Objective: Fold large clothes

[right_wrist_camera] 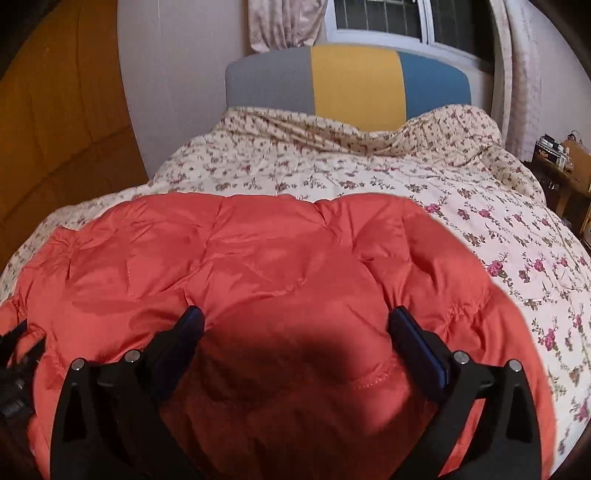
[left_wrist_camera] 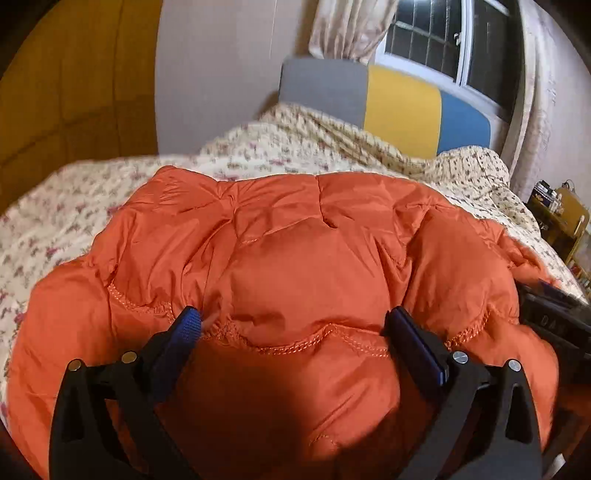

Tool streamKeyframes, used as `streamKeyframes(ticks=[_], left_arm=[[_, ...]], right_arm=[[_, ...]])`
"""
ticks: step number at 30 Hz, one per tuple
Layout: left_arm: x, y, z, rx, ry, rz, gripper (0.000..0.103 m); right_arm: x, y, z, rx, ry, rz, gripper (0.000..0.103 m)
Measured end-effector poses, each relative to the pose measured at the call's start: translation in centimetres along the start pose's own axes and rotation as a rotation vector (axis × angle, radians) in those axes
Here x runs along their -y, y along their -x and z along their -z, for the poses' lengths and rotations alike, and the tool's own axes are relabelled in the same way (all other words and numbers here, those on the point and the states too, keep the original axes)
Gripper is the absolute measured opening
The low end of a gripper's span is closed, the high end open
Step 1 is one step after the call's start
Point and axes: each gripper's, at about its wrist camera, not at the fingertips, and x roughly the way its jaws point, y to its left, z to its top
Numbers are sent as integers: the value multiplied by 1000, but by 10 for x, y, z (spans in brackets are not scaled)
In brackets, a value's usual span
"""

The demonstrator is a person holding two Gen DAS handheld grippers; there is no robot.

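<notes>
An orange quilted puffer jacket [left_wrist_camera: 295,266] lies spread on the bed and also fills the lower part of the right wrist view [right_wrist_camera: 258,266]. My left gripper [left_wrist_camera: 293,321] is open, its blue-padded fingers wide apart just over the jacket's stitched seam, holding nothing. My right gripper [right_wrist_camera: 295,319] is open too, fingers spread over the jacket's puffy fabric, holding nothing. The right gripper's black body [left_wrist_camera: 554,321] shows at the right edge of the left wrist view. The left gripper's body [right_wrist_camera: 14,373] shows at the left edge of the right wrist view.
The bed is covered by a floral cream quilt [right_wrist_camera: 424,199]. A grey, yellow and blue headboard [right_wrist_camera: 351,81] stands at the far end under a window [right_wrist_camera: 388,18] with curtains. A wooden wardrobe [right_wrist_camera: 55,129] is left; a cluttered side table [right_wrist_camera: 561,158] is right.
</notes>
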Motion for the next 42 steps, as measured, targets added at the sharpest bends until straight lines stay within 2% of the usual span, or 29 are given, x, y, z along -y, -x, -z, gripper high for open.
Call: streamKeyframes(ticks=[4, 9, 13, 17, 19, 25, 29, 31, 35, 38, 42], left_arm=[[-4, -1, 2, -10, 26, 30, 100], [-7, 8, 7, -21, 49, 25, 100], [-17, 30, 20, -44, 138, 42, 100], [-26, 57, 30, -37, 143, 48, 100], [-34, 70, 36, -24, 148, 45, 100], [-51, 104, 56, 34, 143, -24, 100], [-51, 116, 69, 35, 98, -144, 100], [-52, 120, 75, 35, 88, -169, 100], [-64, 126, 81, 16, 147, -130, 100], [-75, 129, 86, 3, 224, -53, 100], [-89, 129, 95, -34, 355, 88, 100]], right_arm=[[-7, -2, 2, -1, 29, 38, 100], [-9, -4, 1, -18, 37, 56, 101], [-8, -4, -1, -45, 32, 56, 101], [-8, 6, -1, -83, 32, 45, 101], [-7, 18, 0, -91, 7, 9, 101], [-2, 57, 9, -39, -72, -17, 101], [-12, 79, 14, -19, -57, -19, 101], [-20, 92, 18, -3, -35, -18, 101], [-37, 113, 28, 29, 1, -31, 101], [-47, 125, 33, 54, 30, -45, 100], [-58, 139, 40, 85, 67, -45, 97]])
